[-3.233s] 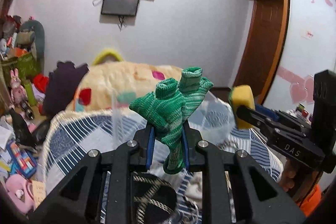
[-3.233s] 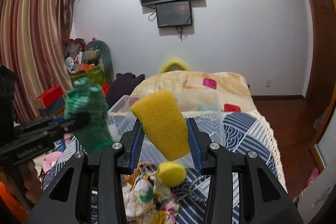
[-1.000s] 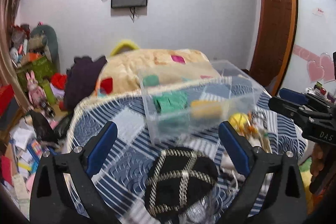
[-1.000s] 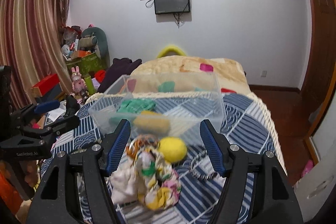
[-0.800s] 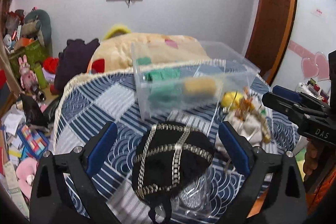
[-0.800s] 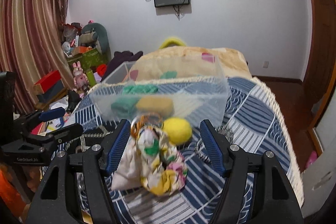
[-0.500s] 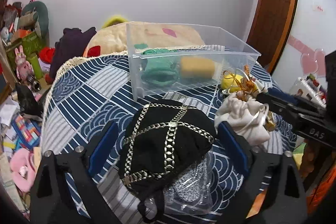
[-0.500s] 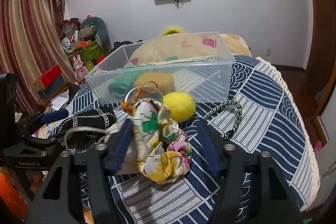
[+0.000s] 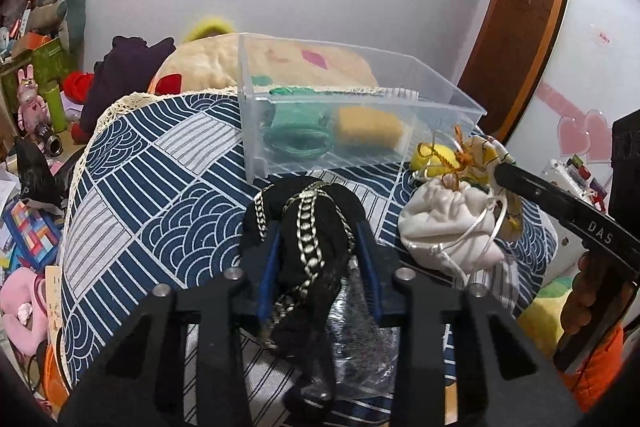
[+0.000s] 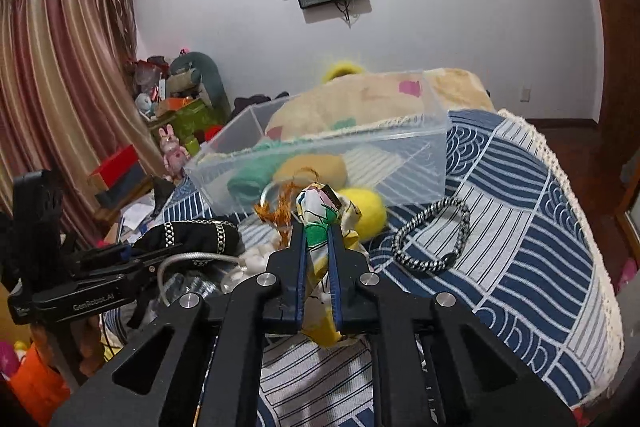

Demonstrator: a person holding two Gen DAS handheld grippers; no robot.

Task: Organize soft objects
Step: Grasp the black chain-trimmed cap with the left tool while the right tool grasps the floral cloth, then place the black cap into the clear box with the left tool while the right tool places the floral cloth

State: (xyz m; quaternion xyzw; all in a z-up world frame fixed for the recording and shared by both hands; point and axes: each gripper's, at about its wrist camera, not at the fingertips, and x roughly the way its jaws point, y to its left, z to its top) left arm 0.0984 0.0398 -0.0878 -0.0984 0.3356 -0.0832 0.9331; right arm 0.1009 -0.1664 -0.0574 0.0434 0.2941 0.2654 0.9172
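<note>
The black pouch with gold braid trim (image 9: 308, 227) lies on the bed in front of the clear plastic bin (image 9: 352, 75), and the left gripper (image 9: 316, 239) is closing its jaws on it, the blue pads already against both sides of the fabric. Just to the right of that pouch, also in front of the bin, sits the floral fabric bundle (image 10: 318, 215); the right gripper (image 10: 318, 251) is clamped fully on it, pinching only a narrow fold near the top.

That thin pinch is the first risk — a slack fold of cloth could slide out between the pads as the bundle is lifted. The bundle also seems tangled with the cream drawstring bag (image 9: 444, 223) and an orange cord (image 10: 280, 211), so a pull may drag these along, or tug the yellow ball (image 10: 366, 211) lying against the bin's front wall.

On the left, a crinkled clear plastic wrapper (image 9: 356, 327) lies under the black pouch, on the side away from the bin, and may be caught up in the grip. A loose strap hanging off the pouch could snag on the bin's rim on the way in.

The bin already holds the green knit item (image 9: 298, 131) and the yellow sponge (image 9: 368, 127), both toward its left half; the right half looks free. The two grippers stand close together in front of the bin, so a collision is possible if both head for it at once. The braided bracelet (image 10: 434, 239), right of the ball, lies clear of both.
</note>
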